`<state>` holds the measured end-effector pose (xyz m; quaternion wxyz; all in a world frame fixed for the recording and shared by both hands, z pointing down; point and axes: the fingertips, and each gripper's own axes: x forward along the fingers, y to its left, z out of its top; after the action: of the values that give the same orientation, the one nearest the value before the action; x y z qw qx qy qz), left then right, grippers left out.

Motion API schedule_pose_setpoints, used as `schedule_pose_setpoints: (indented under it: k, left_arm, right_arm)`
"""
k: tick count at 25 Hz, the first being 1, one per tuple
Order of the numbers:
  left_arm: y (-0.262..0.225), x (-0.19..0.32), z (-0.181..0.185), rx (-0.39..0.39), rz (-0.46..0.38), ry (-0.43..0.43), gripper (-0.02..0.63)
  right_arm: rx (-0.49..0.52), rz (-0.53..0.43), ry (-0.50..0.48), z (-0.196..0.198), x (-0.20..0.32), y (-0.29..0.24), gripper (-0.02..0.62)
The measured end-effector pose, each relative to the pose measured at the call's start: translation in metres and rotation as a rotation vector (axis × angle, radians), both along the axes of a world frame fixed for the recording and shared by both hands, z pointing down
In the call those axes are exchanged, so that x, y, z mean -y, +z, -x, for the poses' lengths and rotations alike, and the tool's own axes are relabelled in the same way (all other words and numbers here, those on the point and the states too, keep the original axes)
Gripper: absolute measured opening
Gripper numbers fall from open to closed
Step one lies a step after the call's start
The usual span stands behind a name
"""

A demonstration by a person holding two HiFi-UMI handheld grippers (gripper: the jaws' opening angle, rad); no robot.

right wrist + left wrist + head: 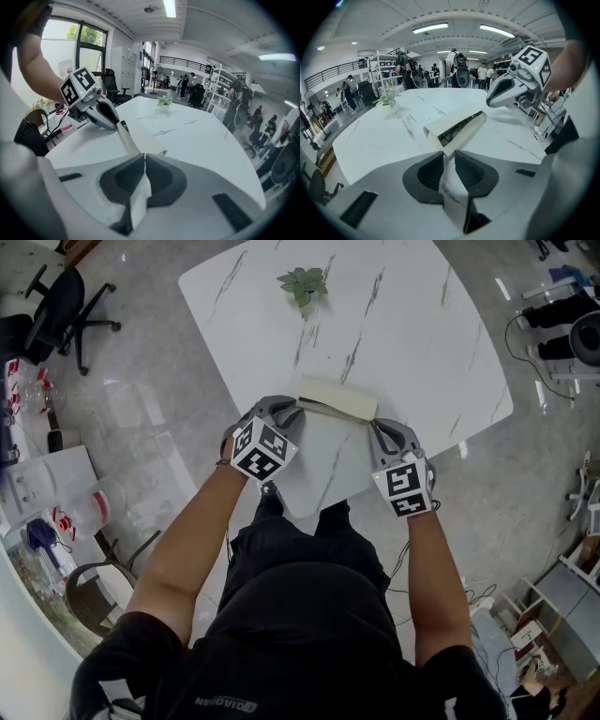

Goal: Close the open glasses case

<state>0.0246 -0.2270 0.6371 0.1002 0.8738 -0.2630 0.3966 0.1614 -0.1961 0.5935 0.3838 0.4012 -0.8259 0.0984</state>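
A cream folding glasses case (336,399) lies near the front edge of the white marble table (412,324), its lid partly raised so a dark slit shows (459,126). My left gripper (292,411) holds the case's left end. In the left gripper view its jaws (449,157) are shut on a cream flap of the case. My right gripper (375,425) holds the right end, and in the right gripper view its jaws (144,159) are pinched on a cream flap too. Each gripper shows in the other's view: right gripper (520,82), left gripper (91,105).
A small green plant (302,282) stands at the table's far side. A black office chair (66,306) and boxes with bottles (47,502) are on the floor to the left. Cables and equipment (562,324) sit to the right. People stand far back (454,70).
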Motion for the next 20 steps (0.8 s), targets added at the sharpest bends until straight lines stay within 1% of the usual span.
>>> schedule_pose_setpoints:
  k: [16,20]
  left_arm:
    - [0.001,0.001,0.0,0.002,-0.003,-0.002,0.078]
    - [0.001,0.0,0.0,0.006,-0.005,-0.002,0.078]
  right_arm:
    - [-0.031,0.031,-0.014,0.002,-0.01,0.017,0.011]
    - [-0.02,0.039,-0.012,0.004,-0.012,0.022,0.009]
